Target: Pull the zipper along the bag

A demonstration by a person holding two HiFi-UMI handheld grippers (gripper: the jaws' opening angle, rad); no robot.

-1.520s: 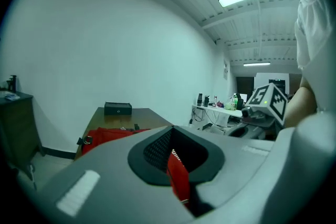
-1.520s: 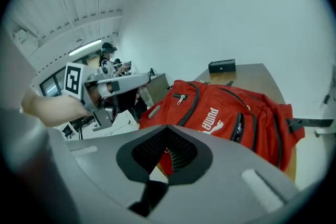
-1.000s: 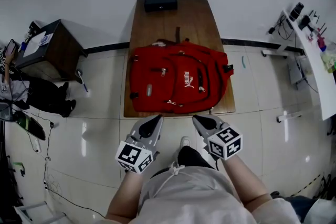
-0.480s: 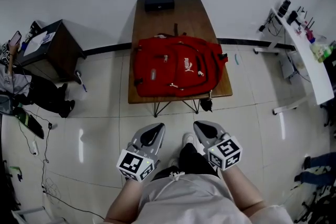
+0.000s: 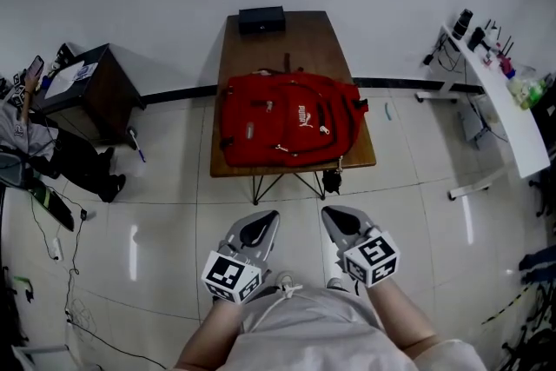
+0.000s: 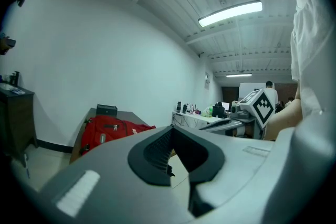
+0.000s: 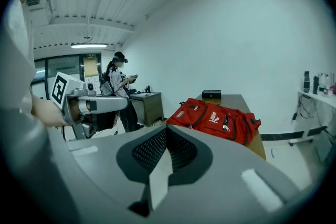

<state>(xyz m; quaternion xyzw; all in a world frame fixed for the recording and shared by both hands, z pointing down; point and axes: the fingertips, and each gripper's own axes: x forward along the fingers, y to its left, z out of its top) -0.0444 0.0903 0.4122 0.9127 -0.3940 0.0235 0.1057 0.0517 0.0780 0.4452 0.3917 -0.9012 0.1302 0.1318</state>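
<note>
Table (image 5: 306, 43) with bag (image 5: 291, 122), well beyond hand-held grippers (image 5: 260, 218) (image 5: 334, 214)

Only readable txt: white brand print (image 5: 303, 112) on front of red bag (image 5: 261, 143), far on the table (image 5: 291, 43). It looks like "PUMA" w/ a small logo beside it; clearer in right gripper view, tiny in head view. Grey patch (image 5: 249, 131) on bag's left side: too small to read. Near, b/w square markers on left gripper (image 5: 257, 226) cube (image 5: 229, 275) & right gripper (image 5: 340, 221) cube (image 5: 372, 257): coded patterns, no letters or nos.
</note>
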